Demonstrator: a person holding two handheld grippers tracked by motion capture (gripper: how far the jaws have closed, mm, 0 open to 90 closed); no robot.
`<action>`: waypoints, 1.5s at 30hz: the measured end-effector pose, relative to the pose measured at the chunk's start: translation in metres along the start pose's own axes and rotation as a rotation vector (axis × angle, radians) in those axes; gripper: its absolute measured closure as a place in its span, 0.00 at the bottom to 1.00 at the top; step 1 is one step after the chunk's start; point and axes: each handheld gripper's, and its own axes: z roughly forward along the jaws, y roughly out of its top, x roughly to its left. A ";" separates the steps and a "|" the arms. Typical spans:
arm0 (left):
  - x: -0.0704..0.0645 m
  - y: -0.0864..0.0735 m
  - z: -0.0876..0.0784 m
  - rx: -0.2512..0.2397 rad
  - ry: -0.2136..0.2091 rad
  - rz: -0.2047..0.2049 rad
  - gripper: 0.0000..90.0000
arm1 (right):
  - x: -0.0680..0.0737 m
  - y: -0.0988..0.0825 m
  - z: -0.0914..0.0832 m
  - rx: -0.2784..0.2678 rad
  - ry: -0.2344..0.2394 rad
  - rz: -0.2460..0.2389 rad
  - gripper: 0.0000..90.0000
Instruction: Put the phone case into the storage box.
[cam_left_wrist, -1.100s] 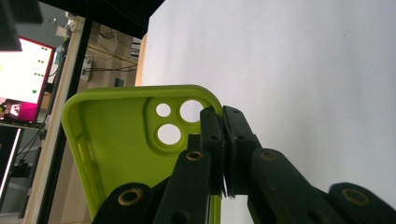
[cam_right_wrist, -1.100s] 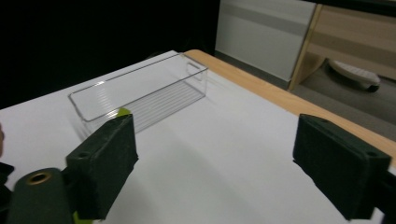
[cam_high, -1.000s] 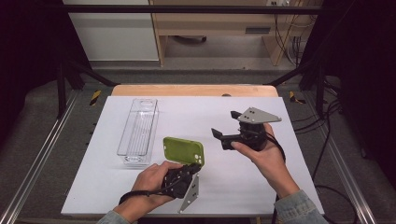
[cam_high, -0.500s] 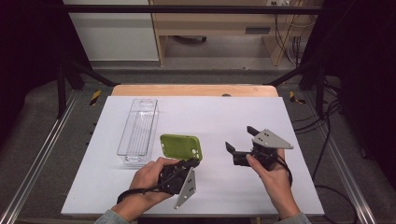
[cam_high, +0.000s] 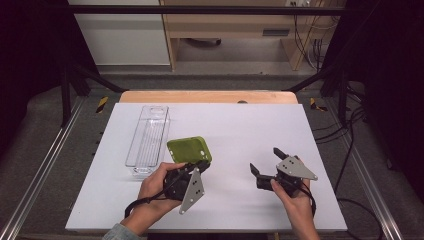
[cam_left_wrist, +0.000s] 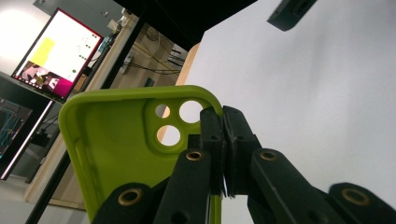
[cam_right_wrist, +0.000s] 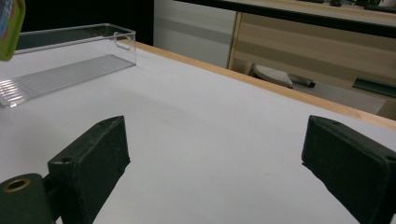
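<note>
Right gripper (cam_high: 267, 165) had dropped back toward the near edge of the white table (cam_high: 240, 125) since a second ago, when it was held higher and closer to the middle. Green phone case (cam_high: 189, 149) shifted a little over the same time, carried by the left gripper (cam_high: 199, 165).

Left gripper was clamped on the phone case. In the left gripper view its jaws were pressed together on the case's rim (cam_left_wrist: 212, 105), just beside the three camera cut-outs (cam_left_wrist: 173, 122), with the case's inner side facing the camera. From the high view the case sat lifted in front of the left hand (cam_high: 161, 182), just right of the clear plastic bin (cam_high: 146, 142) and near its front end. Whether the case touched the table could not be told.

Right gripper was released, jaws spread wide. In the right gripper view both black pads (cam_right_wrist: 91, 161) stood far apart with bare white table between them. It was held by the right hand (cam_high: 295, 197) low over the near right part of the table, well apart from the case and the bin.

Clear bin lay lengthwise on the left part of the table, ribbed floor visible in the right gripper view (cam_right_wrist: 60, 77). A corner of the green case (cam_right_wrist: 9, 28) showed at that view's top left. A lit monitor (cam_left_wrist: 58, 53) showed behind the case in the left gripper view.
</note>
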 end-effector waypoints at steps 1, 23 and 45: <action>0.000 0.000 -0.001 0.001 0.002 0.003 0.97 | 0.000 -0.003 0.000 0.001 -0.001 0.004 0.08; 0.032 -0.003 -0.011 -0.029 0.111 -0.107 0.97 | -0.010 -0.017 -0.012 -0.041 -0.041 0.016 0.06; 0.067 -0.018 -0.012 -0.019 0.173 -0.227 0.97 | -0.011 -0.025 -0.012 -0.050 -0.025 0.048 0.05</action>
